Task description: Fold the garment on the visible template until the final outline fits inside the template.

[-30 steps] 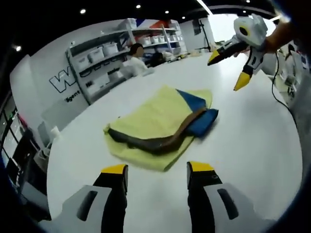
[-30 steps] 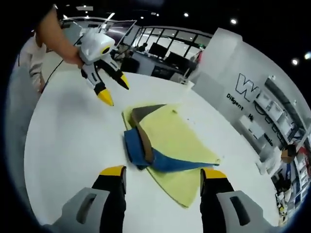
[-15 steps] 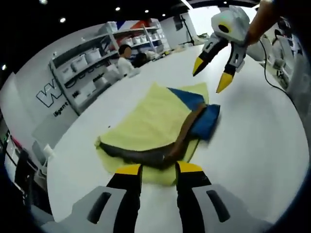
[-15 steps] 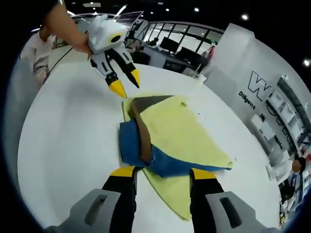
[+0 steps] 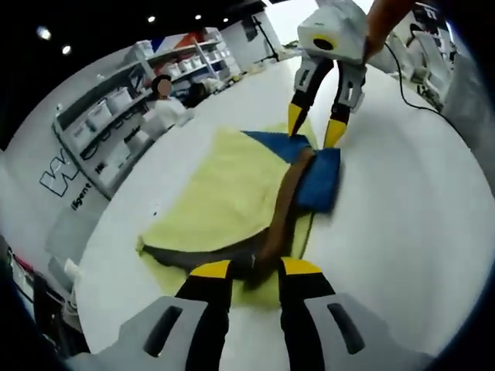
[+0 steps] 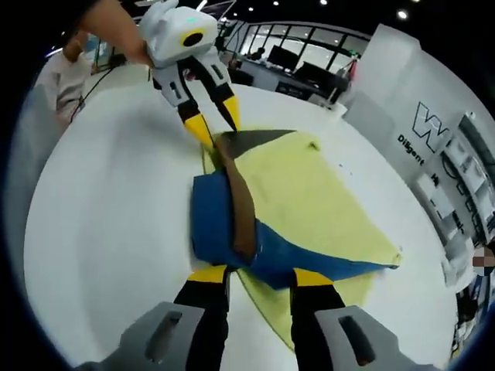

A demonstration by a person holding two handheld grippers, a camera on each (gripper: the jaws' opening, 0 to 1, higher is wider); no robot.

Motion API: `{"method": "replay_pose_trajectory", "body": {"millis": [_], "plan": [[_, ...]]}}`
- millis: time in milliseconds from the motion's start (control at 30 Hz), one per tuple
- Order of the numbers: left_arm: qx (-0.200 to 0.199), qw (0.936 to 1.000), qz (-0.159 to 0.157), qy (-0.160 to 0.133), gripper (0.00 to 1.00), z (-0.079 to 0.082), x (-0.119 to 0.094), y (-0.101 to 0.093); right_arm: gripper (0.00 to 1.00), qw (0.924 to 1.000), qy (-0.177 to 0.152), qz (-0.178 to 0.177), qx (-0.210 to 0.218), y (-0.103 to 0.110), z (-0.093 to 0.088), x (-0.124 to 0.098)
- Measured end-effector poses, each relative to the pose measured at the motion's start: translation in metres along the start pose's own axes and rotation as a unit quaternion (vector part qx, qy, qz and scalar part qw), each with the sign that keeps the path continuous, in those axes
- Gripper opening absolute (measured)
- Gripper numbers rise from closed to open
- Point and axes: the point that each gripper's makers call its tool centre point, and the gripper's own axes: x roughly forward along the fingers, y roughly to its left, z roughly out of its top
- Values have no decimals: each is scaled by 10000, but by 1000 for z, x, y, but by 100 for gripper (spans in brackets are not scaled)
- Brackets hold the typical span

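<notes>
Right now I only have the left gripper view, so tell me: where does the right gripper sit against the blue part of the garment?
Observer: In the right gripper view, the right gripper has its jaws apart, one on each side of the near corner of the blue layer.
Operator: How far does that blue run?
Observer: It stretches away as a long wedge, with yellow garment over it and more yellow poking out beneath.
Operator: And my left gripper, seen from there?
Observer: The left gripper is at the far end, jaws apart, straddling the end of the brown band.
</notes>
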Motion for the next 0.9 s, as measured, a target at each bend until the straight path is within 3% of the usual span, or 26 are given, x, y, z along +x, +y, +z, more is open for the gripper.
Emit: {"method": "replay_pose_trajectory", "body": {"millis": [167, 367, 433, 567, 767, 900], "plan": [[226, 9994, -230, 146, 27, -7, 10, -7, 5, 9999, 87, 115, 68, -2, -3, 4], [99, 9997, -206, 115, 19, -1, 13, -3, 0, 9994, 130, 243, 198, -4, -2, 10], [88, 9997, -195, 66, 11, 1, 13, -2, 0, 9997, 187, 134, 110, -7, -3, 8], [-238, 9995, -186, 135, 10, 1, 10, -4, 0, 9996, 136, 138, 223, -5, -2, 0], [-351, 9984, -382, 220, 9, 1, 2, -18, 0, 9986, 185, 261, 424, 4, -5, -6], [-218, 9982, -489, 277, 9, 1, -2, -29, 0, 9970, 320, 466, 521, 18, -8, -11]]}}
